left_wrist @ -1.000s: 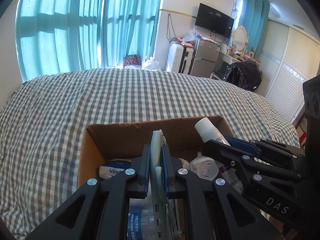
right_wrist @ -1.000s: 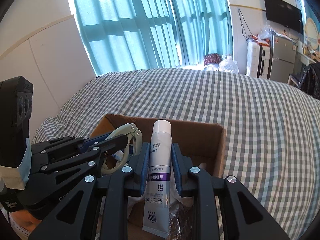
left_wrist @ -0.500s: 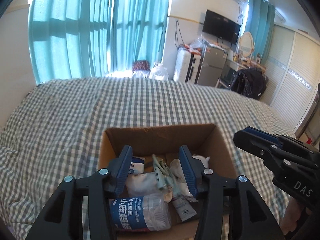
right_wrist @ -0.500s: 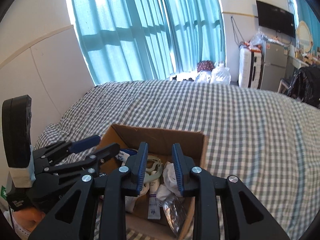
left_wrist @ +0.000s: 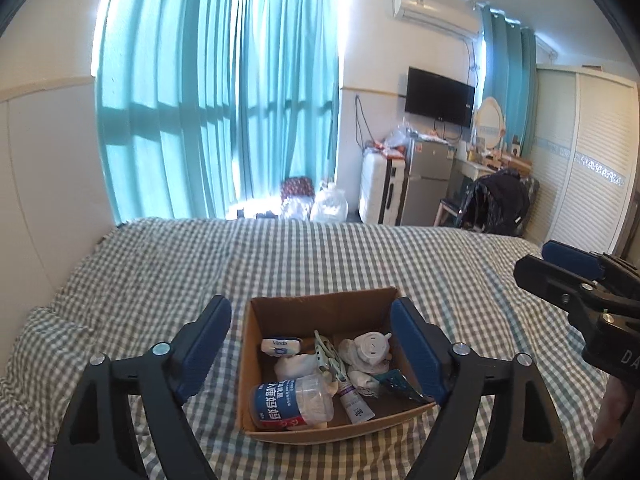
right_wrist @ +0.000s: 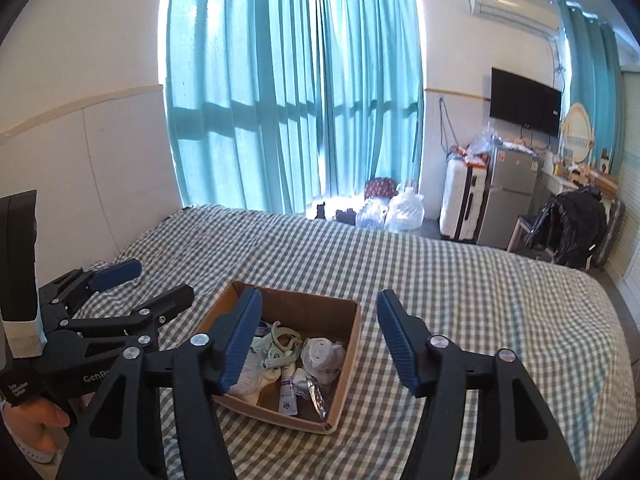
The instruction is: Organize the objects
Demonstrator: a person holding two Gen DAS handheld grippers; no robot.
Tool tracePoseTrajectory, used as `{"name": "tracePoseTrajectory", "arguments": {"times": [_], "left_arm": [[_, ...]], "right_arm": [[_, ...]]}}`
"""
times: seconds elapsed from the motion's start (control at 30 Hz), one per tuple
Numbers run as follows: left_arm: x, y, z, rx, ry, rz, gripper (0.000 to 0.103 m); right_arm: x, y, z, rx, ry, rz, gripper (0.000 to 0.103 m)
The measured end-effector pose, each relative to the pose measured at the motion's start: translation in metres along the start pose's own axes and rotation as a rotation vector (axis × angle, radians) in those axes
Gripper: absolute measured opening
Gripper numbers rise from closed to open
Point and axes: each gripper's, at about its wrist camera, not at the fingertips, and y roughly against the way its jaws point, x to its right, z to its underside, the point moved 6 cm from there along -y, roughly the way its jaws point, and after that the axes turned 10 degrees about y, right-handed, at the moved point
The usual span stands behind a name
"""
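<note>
An open cardboard box (left_wrist: 320,304) (right_wrist: 352,340) sits on the checked bedspread. In it lie a plastic bottle with a blue label (left_wrist: 290,400), a white-and-purple tube (left_wrist: 356,400) (right_wrist: 289,392), a pale green clip (left_wrist: 326,354) (right_wrist: 278,344), a tissue pack (left_wrist: 280,346) and white crumpled items (left_wrist: 368,354). My left gripper (left_wrist: 310,348) is open and empty, raised above the box. My right gripper (right_wrist: 318,340) is open and empty too, above the box's right side. Each gripper shows in the other's view, the left (right_wrist: 120,292) and the right (left_wrist: 560,276).
The checked bed (left_wrist: 280,256) stretches all around the box. Teal curtains (left_wrist: 224,92) hang behind. A white suitcase (left_wrist: 378,188), a small fridge (left_wrist: 428,184), a chair with a black coat (left_wrist: 500,204) and a wardrobe (left_wrist: 588,184) stand at the far right.
Both grippers let go, the left of the green clip and the right of the tube, which now lie in the box. Both opened wide and pulled up and back.
</note>
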Motion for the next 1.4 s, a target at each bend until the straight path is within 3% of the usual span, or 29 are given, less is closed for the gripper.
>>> {"name": "tracePoseTrajectory", "arguments": {"times": [0.13, 0.27, 0.53, 0.77, 0.9, 1.4], "left_arm": [[0.002, 0.031, -0.001, 0.064, -0.006, -0.013, 0.096], [0.004, 0.058, 0.000, 0.123, -0.014, -0.039, 0.103], [0.004, 0.094, 0.027, 0.204, 0.007, -0.068, 0.103], [0.004, 0.092, 0.067, 0.186, -0.036, -0.121, 0.103], [0.000, 0.087, 0.084, 0.161, 0.014, -0.118, 0.103], [0.003, 0.072, 0.105, 0.108, -0.014, -0.134, 0.103]], "right_arm": [[-0.001, 0.032, 0.003, 0.041, 0.012, 0.028, 0.076], [-0.002, 0.058, 0.010, 0.070, 0.016, 0.057, 0.080], [-0.005, 0.095, 0.039, 0.139, -0.031, 0.091, 0.094], [-0.009, 0.095, 0.075, 0.174, -0.034, 0.157, 0.103], [-0.011, 0.074, 0.089, 0.132, -0.026, 0.132, 0.103], [-0.006, 0.058, 0.107, 0.077, -0.034, 0.149, 0.103]]}}
